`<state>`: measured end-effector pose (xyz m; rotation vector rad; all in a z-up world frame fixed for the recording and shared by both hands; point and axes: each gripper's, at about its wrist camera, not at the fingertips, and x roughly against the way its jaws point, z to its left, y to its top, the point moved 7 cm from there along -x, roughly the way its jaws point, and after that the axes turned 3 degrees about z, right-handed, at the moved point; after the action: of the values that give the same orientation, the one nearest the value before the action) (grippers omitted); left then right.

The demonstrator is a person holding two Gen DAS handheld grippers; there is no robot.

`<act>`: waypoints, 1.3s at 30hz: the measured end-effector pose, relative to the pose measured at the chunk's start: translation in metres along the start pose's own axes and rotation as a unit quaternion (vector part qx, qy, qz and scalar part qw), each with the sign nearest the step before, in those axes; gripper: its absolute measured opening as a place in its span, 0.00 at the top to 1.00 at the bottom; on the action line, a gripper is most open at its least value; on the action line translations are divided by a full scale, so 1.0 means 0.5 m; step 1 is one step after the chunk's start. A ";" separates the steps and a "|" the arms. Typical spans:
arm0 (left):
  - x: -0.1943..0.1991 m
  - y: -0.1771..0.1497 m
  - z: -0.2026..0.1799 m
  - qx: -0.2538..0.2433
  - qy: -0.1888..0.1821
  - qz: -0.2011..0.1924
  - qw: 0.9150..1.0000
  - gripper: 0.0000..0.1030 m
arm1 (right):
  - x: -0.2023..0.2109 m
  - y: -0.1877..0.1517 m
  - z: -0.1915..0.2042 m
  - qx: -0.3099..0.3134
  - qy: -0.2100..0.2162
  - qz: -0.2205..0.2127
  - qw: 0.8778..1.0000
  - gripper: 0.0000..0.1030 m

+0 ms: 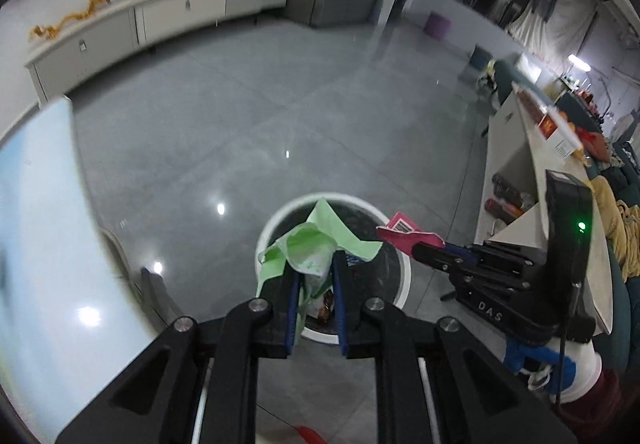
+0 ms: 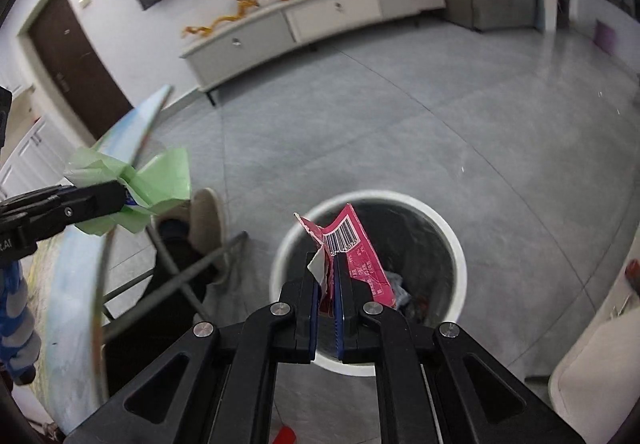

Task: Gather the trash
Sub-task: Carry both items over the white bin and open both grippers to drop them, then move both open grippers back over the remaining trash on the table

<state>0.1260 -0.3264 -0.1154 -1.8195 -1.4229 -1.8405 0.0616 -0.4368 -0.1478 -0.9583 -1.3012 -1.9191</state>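
A white round trash bin point(image 1: 403, 272) with a dark liner stands on the grey floor; it also shows in the right wrist view point(image 2: 456, 256), with some trash inside. My left gripper point(image 1: 314, 276) is shut on a crumpled green wrapper point(image 1: 320, 240) and holds it above the bin. My right gripper point(image 2: 328, 268) is shut on a torn pink wrapper point(image 2: 356, 252) with a barcode, held over the bin's opening. The right gripper point(image 1: 416, 248) reaches in from the right in the left wrist view. The left gripper point(image 2: 120, 198) with the green wrapper point(image 2: 160, 180) is at the left in the right wrist view.
A round light-blue table point(image 1: 40, 228) is at the left, its edge also in the right wrist view point(image 2: 100, 268). A person's foot in a beige slipper point(image 2: 208, 220) is beside the bin. A low white cabinet point(image 2: 320, 20) lines the far wall. A counter point(image 1: 532, 180) stands at the right.
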 end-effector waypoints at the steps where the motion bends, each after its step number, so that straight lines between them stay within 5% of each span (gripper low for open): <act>1: -0.030 0.002 -0.004 0.011 0.001 0.016 1.000 0.86 | -0.010 -0.001 -0.015 -0.005 -0.002 0.005 1.000 0.94; 14: -0.192 0.014 -0.015 0.070 -0.015 0.087 0.994 0.81 | -0.096 -0.016 -0.073 -0.022 -0.011 0.053 0.998 0.90; 16: -0.203 0.016 -0.020 0.074 -0.020 0.087 0.993 0.77 | -0.100 -0.016 -0.079 -0.021 -0.013 0.058 0.998 0.85; 17: -0.207 0.018 -0.021 0.076 -0.024 0.087 0.993 0.66 | -0.101 -0.017 -0.082 -0.021 -0.015 0.059 0.998 0.82; 18: -0.210 0.021 -0.022 0.079 -0.025 0.084 0.993 0.52 | -0.102 -0.017 -0.084 -0.022 -0.016 0.060 0.998 0.75; 20: -0.208 0.026 -0.022 0.082 -0.027 0.077 0.993 0.45 | -0.101 -0.014 -0.085 -0.025 -0.016 0.061 0.998 0.64; 30: -0.180 0.031 -0.021 0.093 -0.032 0.060 0.993 0.45 | -0.091 -0.006 -0.076 -0.022 -0.017 0.054 0.998 0.54; 39: -0.086 0.039 -0.014 0.065 0.022 -0.009 0.998 0.45 | -0.037 0.006 -0.062 -0.014 -0.035 0.028 0.999 0.54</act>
<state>0.1450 -0.3620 -0.1412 -1.6996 -1.5120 -1.7398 0.0672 -0.4653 -0.1698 -1.0735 -1.2755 -1.8804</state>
